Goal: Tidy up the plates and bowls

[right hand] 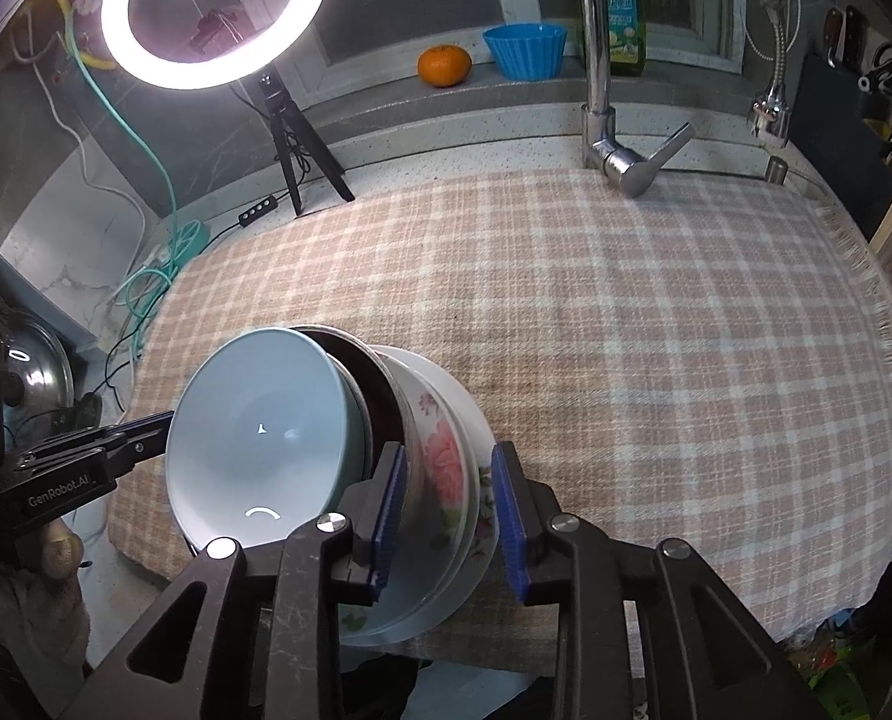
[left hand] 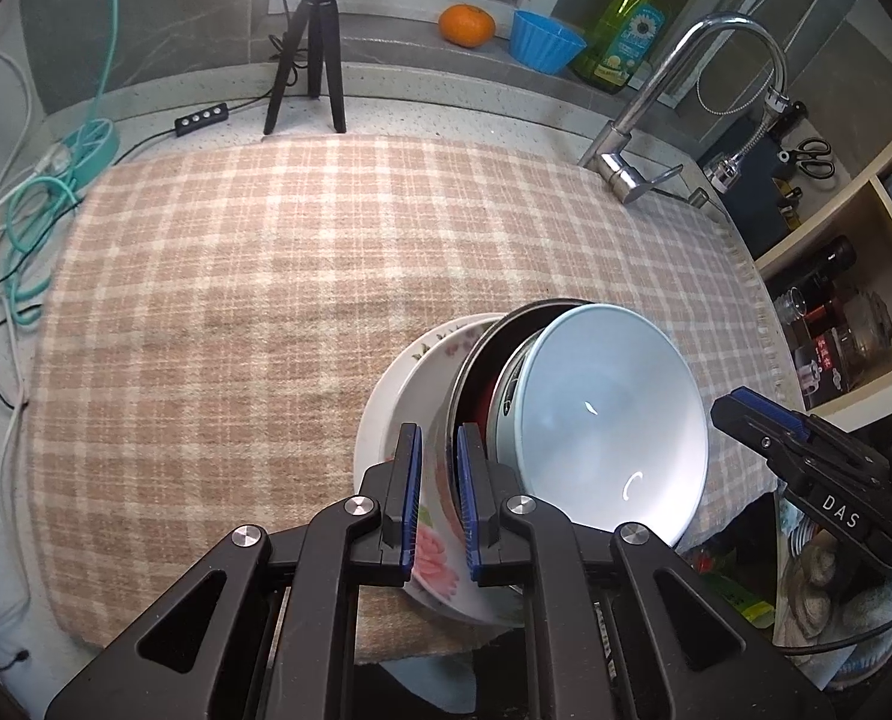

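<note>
Pale blue is showing in the bowl (left hand: 608, 420) that is being held tipped on its side, its hollow facing both cameras. It is nested in a dark bowl (left hand: 476, 372) with a metal rim, which is being backed by a flowered plate (left hand: 434, 552) and then a plain white plate (left hand: 380, 414). The whole set is being kept tilted at the near edge of a pink and cream checked cloth (left hand: 236, 300), partly hanging past that edge.

In the left wrist view, the left claw (left hand: 439, 438) is being kept closed to a narrow gap, and the flowered plate's rim is being pinched between its blue pads, with the dark bowl's rim just beside the right-hand pad. In the right wrist view, the right claw (right hand: 449, 450) is being held open around the edges of the flowered plate and the white plate; its right-hand pad is standing just clear of the white plate, so nothing is being squeezed there.

The cloth is being carried by a speckled tabletop (left hand: 446, 102). A steel tap (left hand: 656, 102) is rising at the cloth's far right corner, and a black tripod (left hand: 314, 48) is standing at the far left, under a glowing ring light (right hand: 215, 12). On the ledge behind, a tangerine (left hand: 467, 25), a blue ribbed cup (left hand: 547, 41) and a green soap bottle (left hand: 626, 30) are being kept in a row.
</note>
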`<state>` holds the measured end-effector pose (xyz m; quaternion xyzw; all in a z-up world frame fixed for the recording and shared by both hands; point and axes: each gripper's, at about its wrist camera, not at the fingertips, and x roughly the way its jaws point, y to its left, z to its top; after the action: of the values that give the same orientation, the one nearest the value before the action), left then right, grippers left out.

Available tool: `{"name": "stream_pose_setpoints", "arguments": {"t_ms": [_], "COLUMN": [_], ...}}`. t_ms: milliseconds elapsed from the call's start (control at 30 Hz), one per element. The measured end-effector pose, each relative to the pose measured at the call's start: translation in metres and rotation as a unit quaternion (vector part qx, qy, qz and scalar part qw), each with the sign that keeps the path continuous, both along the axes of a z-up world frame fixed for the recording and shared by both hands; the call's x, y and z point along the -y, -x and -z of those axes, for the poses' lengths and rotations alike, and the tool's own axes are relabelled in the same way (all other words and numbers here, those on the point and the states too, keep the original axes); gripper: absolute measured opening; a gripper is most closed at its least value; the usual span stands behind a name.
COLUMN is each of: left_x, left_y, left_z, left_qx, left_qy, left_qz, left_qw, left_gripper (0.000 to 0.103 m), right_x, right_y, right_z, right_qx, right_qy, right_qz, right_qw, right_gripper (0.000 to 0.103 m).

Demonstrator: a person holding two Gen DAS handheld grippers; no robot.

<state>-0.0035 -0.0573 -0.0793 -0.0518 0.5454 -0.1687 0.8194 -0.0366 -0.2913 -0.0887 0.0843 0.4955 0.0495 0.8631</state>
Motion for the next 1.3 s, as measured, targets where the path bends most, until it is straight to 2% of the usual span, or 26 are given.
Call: {"name": "stream_pose_setpoints", "arguments": {"t_ms": [133,200,267,333,400,467,500,533,567,767,1000,1100,1300], "left_x": [-0.002,-0.003,-0.004,-0.003,-0.002,-0.001,-0.001,-0.001,-0.001,-0.002,-0.005,-0.004,-0.004], "left_y": [0.001,0.001,0.001,0.003,0.005,0.008,0.009,0.01,0.01,0.017,0.021,0.02,0.02], "left_z": [-0.005,-0.006,-0.007,-0.009,-0.01,-0.014,-0.015,-0.017,-0.019,-0.027,-0.034,-0.036,-0.039], "left_qx": [0.012,0.016,0.02,0.024,0.029,0.038,0.042,0.046,0.05,0.067,0.076,0.077,0.079], "left_qy": [-0.005,-0.007,-0.01,-0.013,-0.019,-0.025,-0.029,-0.034,-0.039,-0.054,-0.055,-0.054,-0.049], "left_qz": [-0.006,-0.007,-0.01,-0.009,-0.01,-0.012,-0.012,-0.015,-0.018,-0.027,-0.036,-0.036,-0.035], "left_qw": [0.9999,0.9998,0.9997,0.9996,0.9994,0.9989,0.9986,0.9983,0.9978,0.9959,0.9949,0.9949,0.995], "left_gripper": [0.011,0.02,0.022,0.022,0.029,0.035,0.036,0.04,0.044,0.049,0.05,0.056,0.056], "right_x": [-0.001,-0.001,-0.001,-0.002,-0.002,-0.002,-0.001,0.0,0.002,0.009,0.015,0.016,0.016], "right_y": [0.002,0.003,0.003,0.003,0.004,0.006,0.007,0.008,0.009,0.014,0.017,0.016,0.014], "right_z": [-0.004,-0.006,-0.007,-0.009,-0.011,-0.012,-0.013,-0.014,-0.016,-0.027,-0.029,-0.028,-0.028], "right_qx": [0.015,0.022,0.026,0.031,0.037,0.044,0.048,0.051,0.053,0.063,0.065,0.063,0.063], "right_qy": [0.007,0.008,0.005,0.003,0.004,0.003,-0.002,-0.007,-0.009,0.005,-0.002,-0.005,-0.003], "right_qz": [0.003,0.005,0.006,0.008,0.009,0.009,0.011,0.014,0.017,0.033,0.045,0.046,0.045], "right_qw": [1.0,1.0,1.0,0.999,0.999,0.999,0.999,0.999,0.998,0.997,0.997,0.997,0.997], "right_gripper": [0.03,0.033,0.038,0.039,0.04,0.048,0.061,0.067,0.069,0.069,0.069,0.069,0.069]}}
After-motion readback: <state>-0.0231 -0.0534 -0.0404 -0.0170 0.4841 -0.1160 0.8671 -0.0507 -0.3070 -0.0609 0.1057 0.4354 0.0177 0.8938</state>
